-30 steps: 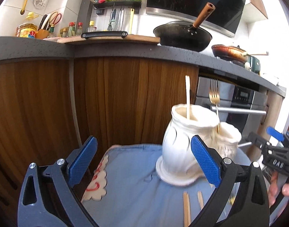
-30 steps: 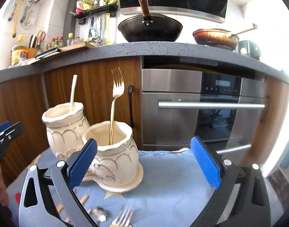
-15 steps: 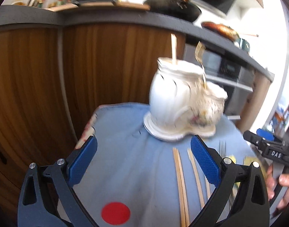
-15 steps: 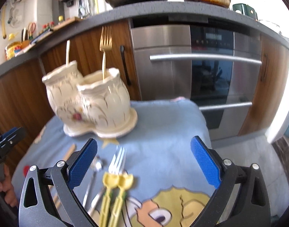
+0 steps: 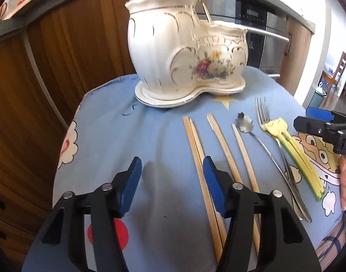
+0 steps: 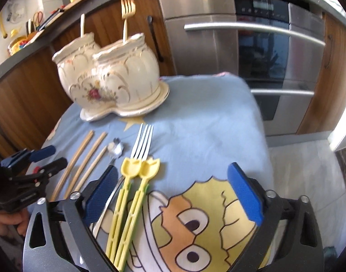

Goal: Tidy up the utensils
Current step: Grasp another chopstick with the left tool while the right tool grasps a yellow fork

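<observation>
A cream two-pot ceramic holder (image 5: 186,52) stands at the far side of a blue cloth (image 5: 118,131); it also shows in the right wrist view (image 6: 111,77). A gold fork (image 6: 126,11) and a pale stick (image 6: 82,25) stand in it. Wooden chopsticks (image 5: 200,158), a small spoon (image 5: 244,121), a steel fork (image 5: 261,111) and two yellow plastic picks (image 6: 132,195) lie on the cloth. My left gripper (image 5: 173,185) is open and empty, low over the cloth beside the chopsticks. My right gripper (image 6: 173,195) is open and empty above the yellow picks.
Wooden cabinet doors (image 5: 59,45) and a steel oven (image 6: 240,45) stand right behind the cloth-covered table. A tiled floor (image 6: 304,170) lies to the right. A red dot (image 5: 118,233) marks the cloth near my left gripper.
Both grippers tilted down from the holder toward the cloth and moved closer to the laid-out utensils. The left jaws narrowed. Nothing was picked up.
</observation>
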A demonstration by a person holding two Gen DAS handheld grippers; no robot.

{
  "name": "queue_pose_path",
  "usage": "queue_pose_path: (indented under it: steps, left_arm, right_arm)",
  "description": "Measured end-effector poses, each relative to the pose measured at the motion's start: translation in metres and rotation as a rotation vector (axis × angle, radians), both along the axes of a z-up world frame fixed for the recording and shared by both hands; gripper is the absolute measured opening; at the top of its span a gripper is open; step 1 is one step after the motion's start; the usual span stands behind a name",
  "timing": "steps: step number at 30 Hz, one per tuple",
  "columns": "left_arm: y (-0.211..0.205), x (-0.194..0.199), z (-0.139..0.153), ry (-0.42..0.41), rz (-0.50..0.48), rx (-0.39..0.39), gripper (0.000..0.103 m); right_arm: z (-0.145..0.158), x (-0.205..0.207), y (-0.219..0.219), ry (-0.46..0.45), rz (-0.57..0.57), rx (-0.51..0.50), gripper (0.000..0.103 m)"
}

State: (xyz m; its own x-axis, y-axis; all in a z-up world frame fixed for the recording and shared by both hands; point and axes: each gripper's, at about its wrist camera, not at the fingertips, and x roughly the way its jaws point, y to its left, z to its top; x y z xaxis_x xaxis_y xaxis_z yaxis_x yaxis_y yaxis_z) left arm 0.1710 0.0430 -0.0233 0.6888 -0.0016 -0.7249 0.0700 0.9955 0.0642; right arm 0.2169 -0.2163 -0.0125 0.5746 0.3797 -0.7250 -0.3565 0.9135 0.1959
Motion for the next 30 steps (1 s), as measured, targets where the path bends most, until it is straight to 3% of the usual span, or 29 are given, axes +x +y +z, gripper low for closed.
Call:
queue_pose_path:
  steps: [3,5,11,15,20,30]
  left_arm:
    - [0.001,0.002,-0.002,0.02,-0.007,-0.01,0.054]
    - [0.0,0.003,-0.002,0.026,-0.013,-0.005,0.053]
    - [-0.005,0.001,-0.005,0.035,-0.033,0.013,0.051]
    - [-0.006,0.001,-0.007,0.037,-0.033,0.03,0.031]
    - [-0.004,0.002,-0.008,0.034,-0.018,0.037,0.019]
    - [-0.006,0.002,-0.008,0.028,-0.009,0.063,0.017]
  right_arm:
    - [-0.002,-0.002,0.002,0.008,0.004,-0.017,0.085]
    - [-0.005,-0.003,0.006,0.02,0.009,-0.036,0.073]
    - [-0.008,-0.008,0.017,0.029,0.048,-0.094,0.067]
    - [-0.01,-0.011,0.022,0.013,0.052,-0.131,0.061]
    - [-0.01,-0.016,0.026,-0.004,0.077,-0.154,0.052]
    - [-0.011,-0.028,0.032,-0.043,0.117,-0.177,0.038]
